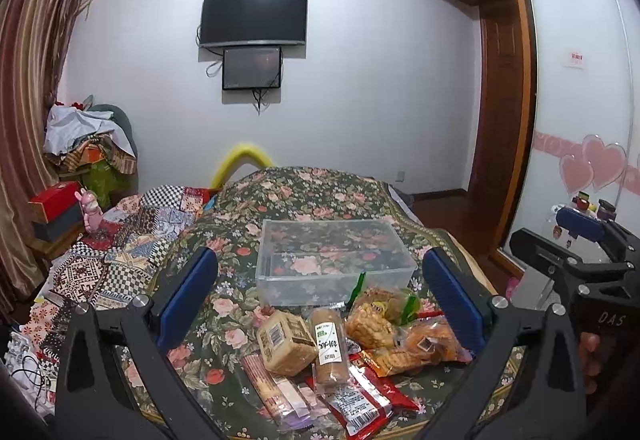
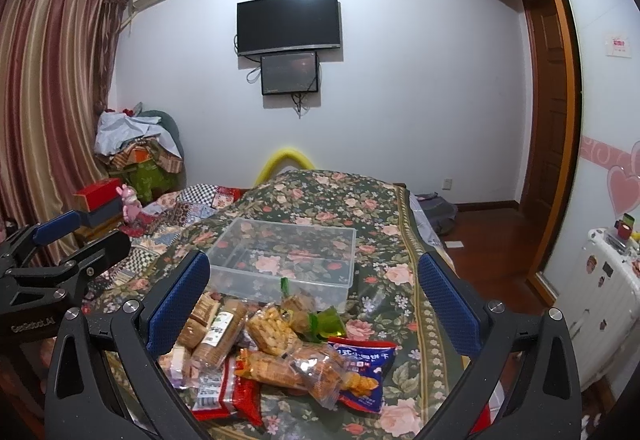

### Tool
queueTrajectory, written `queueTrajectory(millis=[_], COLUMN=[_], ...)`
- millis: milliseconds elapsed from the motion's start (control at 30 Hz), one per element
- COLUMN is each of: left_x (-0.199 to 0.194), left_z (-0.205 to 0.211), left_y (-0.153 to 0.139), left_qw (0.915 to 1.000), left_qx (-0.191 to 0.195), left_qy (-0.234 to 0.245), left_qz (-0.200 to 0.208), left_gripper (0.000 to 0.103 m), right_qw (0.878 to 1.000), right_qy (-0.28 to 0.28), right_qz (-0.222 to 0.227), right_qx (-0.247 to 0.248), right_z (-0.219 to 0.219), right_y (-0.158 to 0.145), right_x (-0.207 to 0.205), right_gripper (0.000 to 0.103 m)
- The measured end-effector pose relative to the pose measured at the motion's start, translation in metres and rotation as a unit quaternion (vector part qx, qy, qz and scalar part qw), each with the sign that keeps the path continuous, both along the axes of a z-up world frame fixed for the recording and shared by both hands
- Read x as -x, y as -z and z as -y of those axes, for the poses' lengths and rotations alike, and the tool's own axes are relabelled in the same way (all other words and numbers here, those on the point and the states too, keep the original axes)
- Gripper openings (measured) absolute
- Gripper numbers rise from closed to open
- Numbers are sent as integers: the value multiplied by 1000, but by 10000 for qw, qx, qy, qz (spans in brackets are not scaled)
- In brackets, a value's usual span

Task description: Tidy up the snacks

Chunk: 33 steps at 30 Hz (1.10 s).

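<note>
Both hand-held grippers, left (image 1: 320,296) and right (image 2: 314,300), hang open; the snack pile (image 1: 340,352) lies just below, the clear box (image 1: 334,260) beyond it.

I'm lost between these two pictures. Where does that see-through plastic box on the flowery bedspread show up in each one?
Left wrist view: the clear plastic box sits at centre, just beyond the snack pile, between the blue fingers.
Right wrist view: the clear plastic box lies left of centre, again behind the snack pile.
Shared landmark: the wall-mounted TV hangs on the far wall above the box in both.
</note>
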<state>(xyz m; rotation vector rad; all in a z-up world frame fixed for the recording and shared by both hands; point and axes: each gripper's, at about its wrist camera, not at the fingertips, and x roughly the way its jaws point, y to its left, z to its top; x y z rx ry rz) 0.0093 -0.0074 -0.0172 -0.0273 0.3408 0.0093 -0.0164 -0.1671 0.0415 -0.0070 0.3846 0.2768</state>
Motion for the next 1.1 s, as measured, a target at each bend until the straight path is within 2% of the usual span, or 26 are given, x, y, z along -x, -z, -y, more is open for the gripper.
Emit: queueTrajectory(millis=[133, 267, 633, 833, 900, 1033, 1100], left_x=[-11, -28, -74, -93, -97, -99, -101], left_z=[-2, -8, -15, -7, -3, 5, 5], left_y=[10, 25, 84, 113, 122, 127, 129], left_qw=[9998, 9984, 9857, 9752, 9706, 9722, 9723], left_qx=[-66, -51, 232, 292, 335, 129, 142], left_qy=[14, -7, 123, 305, 391, 338, 329], left_qz=[-195, -571, -1662, -2174, -2349, -2313, -2309], left_gripper=[103, 103, 102, 77, 65, 63, 58], right_qw=[9999, 9995, 9899, 9789, 9760, 9710, 9677], right_qy=[27, 104, 380, 448, 474, 431, 371], right_qz=[-95, -252, -1331, -1985, -2118, -2344, -2486], right_qx=[43, 133, 303, 175, 175, 197, 171], right_z=[5, 13, 43, 59, 62, 64, 64], right_y=[8, 18, 73, 101, 110, 121, 128], right_x=[-6, -13, -49, -64, -67, -74, -79], right_gripper=[103, 103, 103, 103, 101, 94, 91])
